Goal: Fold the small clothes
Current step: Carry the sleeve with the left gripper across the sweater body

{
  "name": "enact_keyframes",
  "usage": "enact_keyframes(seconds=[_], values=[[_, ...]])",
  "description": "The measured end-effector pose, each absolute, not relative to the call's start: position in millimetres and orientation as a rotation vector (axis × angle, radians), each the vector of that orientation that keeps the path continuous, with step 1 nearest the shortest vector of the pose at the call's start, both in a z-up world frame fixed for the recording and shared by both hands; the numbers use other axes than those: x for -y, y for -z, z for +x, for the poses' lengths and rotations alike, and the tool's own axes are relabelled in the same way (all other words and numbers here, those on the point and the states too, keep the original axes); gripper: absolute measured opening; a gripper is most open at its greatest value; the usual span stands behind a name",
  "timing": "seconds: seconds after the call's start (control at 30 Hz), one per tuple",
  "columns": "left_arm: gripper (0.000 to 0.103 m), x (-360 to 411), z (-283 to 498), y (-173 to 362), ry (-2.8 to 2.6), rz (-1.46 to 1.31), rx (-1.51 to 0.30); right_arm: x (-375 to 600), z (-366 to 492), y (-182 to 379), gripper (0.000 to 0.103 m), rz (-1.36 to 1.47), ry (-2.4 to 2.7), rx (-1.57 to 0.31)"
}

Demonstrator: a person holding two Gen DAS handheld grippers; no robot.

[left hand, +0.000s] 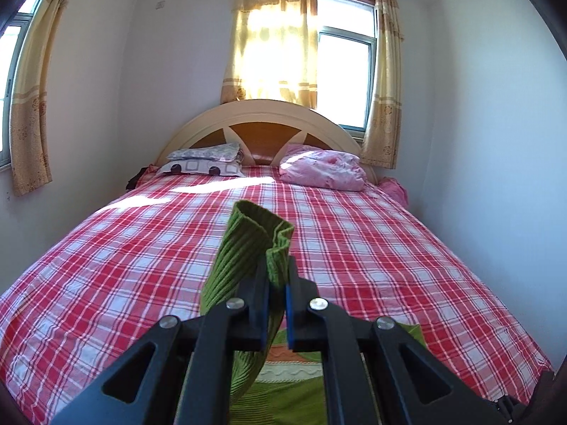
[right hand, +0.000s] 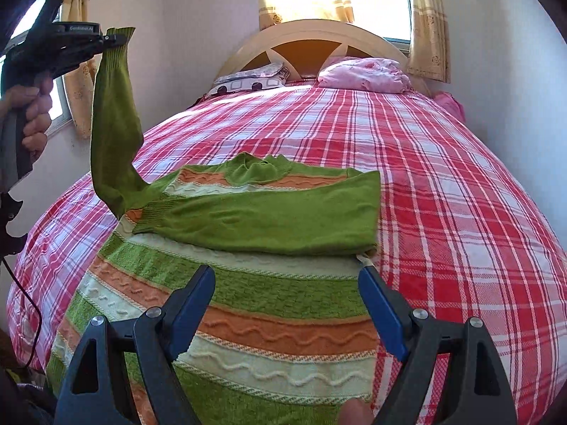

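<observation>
Left gripper [left hand: 274, 283] is clamped on the cuff [left hand: 276, 248] of the sweater's [right hand: 248, 301] free sleeve [right hand: 113, 124]. From the right wrist view that sleeve hangs in the air off the left gripper [right hand: 110, 39], running down to the shoulder at the sweater's left edge. A hand [right hand: 33, 113] grips the handle.

Right gripper [right hand: 287, 304] is released, jaws wide, nothing between them. It hovers over the striped body of the sweater, not touching as far as we can tell.

Sweater lies flat on the bed [right hand: 460, 212], near the foot end, collar [right hand: 262, 170] toward the headboard [right hand: 312, 39]. The other sleeve [right hand: 269, 219] is already folded across the chest.

Handling, our read:
- Knit, soft, light. No stiffness: the lifted sleeve droops under its own weight and bends at the shoulder.
- Ribbed cuff is the thickest, grippiest spot, so the pinch there looks secure. We'd keep hold of it.
- Not slippery and not fragile, though it will stretch if pulled hard. The checked sheet is likely to drag on it, so we'd lift rather than slide.
- The body may creep while the sleeve is carried across, so the right gripper could pin the shoulder or hem.
- For the later body fold, we'd take the hem corners or side edges, not mid-panel, or the layers will bunch.
</observation>
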State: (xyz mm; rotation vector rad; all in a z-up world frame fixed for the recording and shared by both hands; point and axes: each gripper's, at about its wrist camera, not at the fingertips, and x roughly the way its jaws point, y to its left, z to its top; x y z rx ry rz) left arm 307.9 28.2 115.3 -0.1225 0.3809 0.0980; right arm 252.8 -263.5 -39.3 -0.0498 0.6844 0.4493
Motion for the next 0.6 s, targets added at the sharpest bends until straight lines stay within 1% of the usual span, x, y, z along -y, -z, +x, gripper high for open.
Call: enact_keyframes(seconds=[0.27, 0.6], values=[[0.007, 45.5, 344.3, -71.9, 0.021, -0.166, -0.468, 295.9, 244.1, 57.0, 0.084, -0.009, -0.409, -0.710], [0.007, 133.7, 374.0, -11.7, 0.062, -0.011, -0.580, 318.2, 246.8, 75.1, 0.084, 0.055, -0.385, -0.720]])
